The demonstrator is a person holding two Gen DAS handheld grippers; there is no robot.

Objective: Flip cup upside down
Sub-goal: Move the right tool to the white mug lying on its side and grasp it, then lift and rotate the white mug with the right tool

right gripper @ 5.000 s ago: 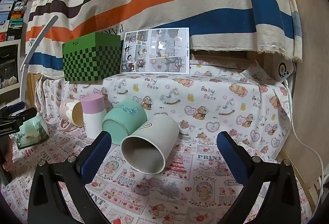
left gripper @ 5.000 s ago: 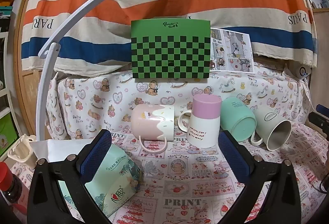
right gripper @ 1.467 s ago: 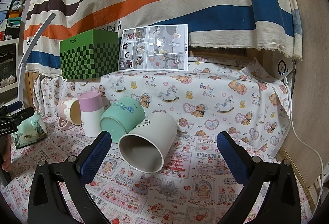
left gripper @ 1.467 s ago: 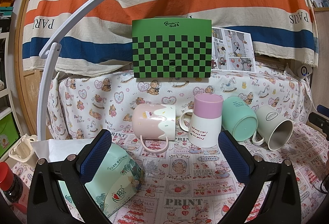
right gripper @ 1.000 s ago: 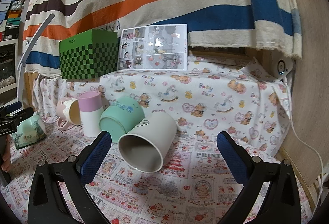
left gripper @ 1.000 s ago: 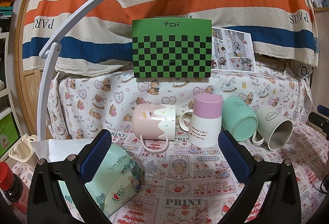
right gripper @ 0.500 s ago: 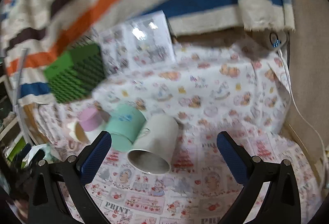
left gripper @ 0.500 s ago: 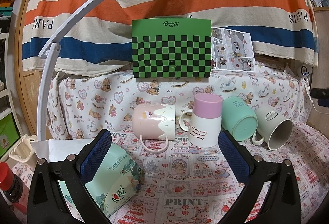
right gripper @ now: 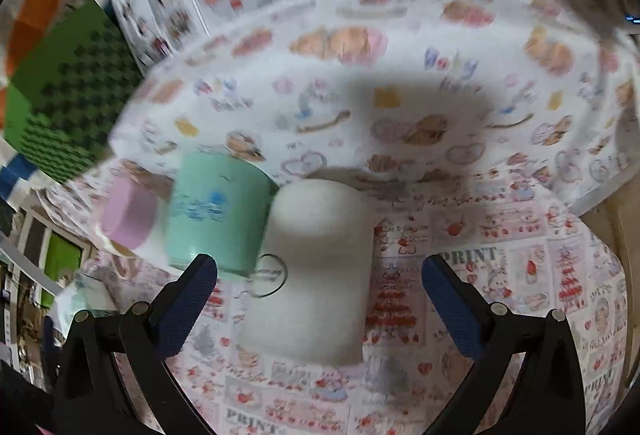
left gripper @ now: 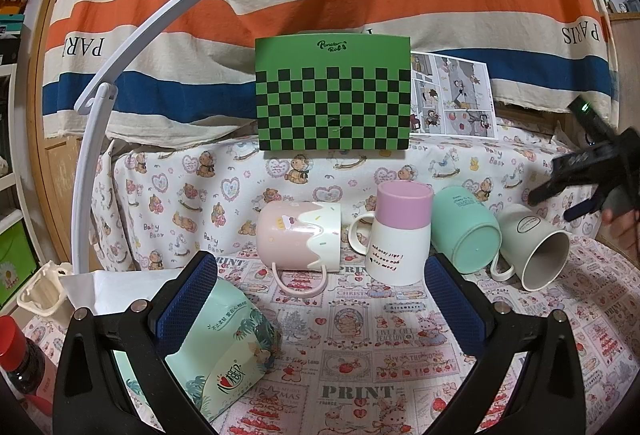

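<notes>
A pale grey-white mug (left gripper: 536, 247) lies on its side at the right of the row, mouth toward the front. In the blurred right wrist view it (right gripper: 316, 271) lies between my open right gripper's (right gripper: 320, 295) fingers, seen from above. The right gripper (left gripper: 576, 191) also shows in the left wrist view, hovering above and right of that mug. My left gripper (left gripper: 320, 295) is open and empty, well in front of the mugs.
A mint mug (left gripper: 466, 231) lies on its side beside the white one. A pink-and-white mug (left gripper: 400, 233) stands upside down, and a pink mug (left gripper: 298, 237) lies on its side. A tissue pack (left gripper: 224, 347), a red-capped bottle (left gripper: 20, 359), a white lamp arm (left gripper: 120, 75) and a green checkered box (left gripper: 334, 99) stand around.
My right gripper has swung up and forward over the white mug and tilted down onto it; it now appears at the right edge of the left wrist view. The left gripper has not moved.
</notes>
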